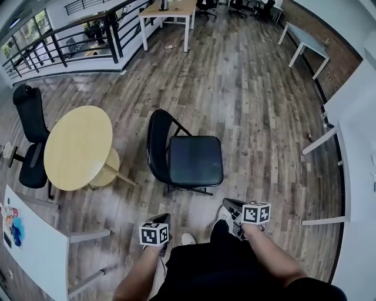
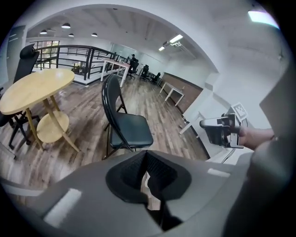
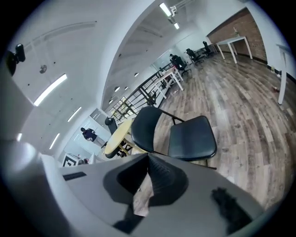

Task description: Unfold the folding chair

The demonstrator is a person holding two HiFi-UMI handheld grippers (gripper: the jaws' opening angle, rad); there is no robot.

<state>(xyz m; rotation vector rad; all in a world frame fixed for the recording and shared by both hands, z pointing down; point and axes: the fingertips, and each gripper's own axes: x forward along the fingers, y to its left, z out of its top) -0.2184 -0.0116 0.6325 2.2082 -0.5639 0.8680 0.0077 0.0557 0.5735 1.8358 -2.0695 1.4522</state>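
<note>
Hanging close in front of the person's legs, the left gripper point(image 1: 161, 225) and the right gripper point(image 1: 234, 209) each have their jaws pressed together with nothing between them. A narrow strip of bare wooden floor point(image 1: 194, 207) separates their tips from the folding chair point(image 1: 194, 160). The chair stands opened out on its legs, with its dark seat level and its backrest rising on the seat's left in the head view. Left of the chair, near the backrest but apart from it, is a round yellow table point(image 1: 76, 147), with a black office chair point(image 1: 28, 114) just past it. A white table point(image 1: 355, 176) edges the right side, well apart from the chair. Beyond the chair the floor runs wide and open to a black railing point(image 1: 82, 35) and a wooden desk point(image 1: 170, 10) at the far end.
</note>
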